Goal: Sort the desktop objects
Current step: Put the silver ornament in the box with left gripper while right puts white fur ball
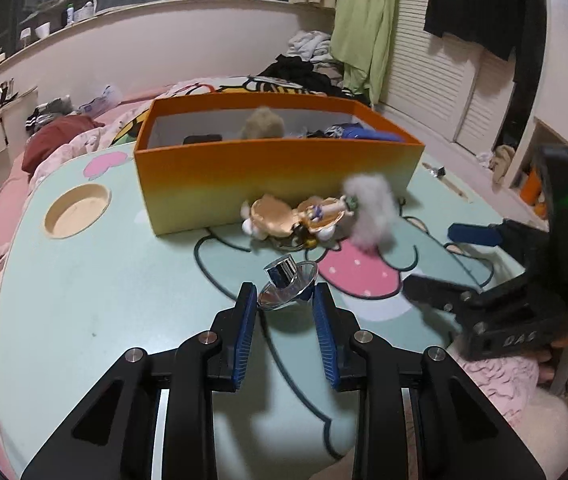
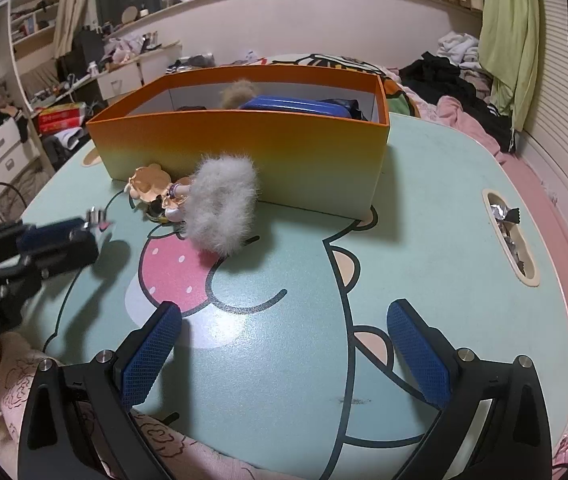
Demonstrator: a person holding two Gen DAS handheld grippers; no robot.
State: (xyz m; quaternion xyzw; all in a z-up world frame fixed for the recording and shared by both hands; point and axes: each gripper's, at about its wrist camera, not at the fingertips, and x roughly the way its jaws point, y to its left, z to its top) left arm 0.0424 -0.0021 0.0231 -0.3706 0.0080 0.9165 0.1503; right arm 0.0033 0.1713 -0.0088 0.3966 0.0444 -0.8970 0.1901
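Note:
A small glass perfume bottle [image 1: 287, 284] with a silver cap sits between the blue pads of my left gripper [image 1: 284, 294], which is shut on it just above the table; it is blurred in the right wrist view [image 2: 95, 216]. A white fluffy scrunchie [image 1: 370, 210] [image 2: 221, 208] and a shell-shaped figurine [image 1: 296, 216] [image 2: 155, 190] lie in front of the orange box [image 1: 275, 172] [image 2: 243, 152], which holds a blue case [image 2: 296, 105] and a fur ball [image 1: 263, 122]. My right gripper [image 2: 284, 320] is open and empty over the table's near side.
The mint cartoon table [image 1: 103, 280] [image 2: 424, 220] has a round cup recess [image 1: 77, 212] at the left and a slot with foil wrappers [image 2: 510, 236] at the right. A cluttered bed and clothes lie behind.

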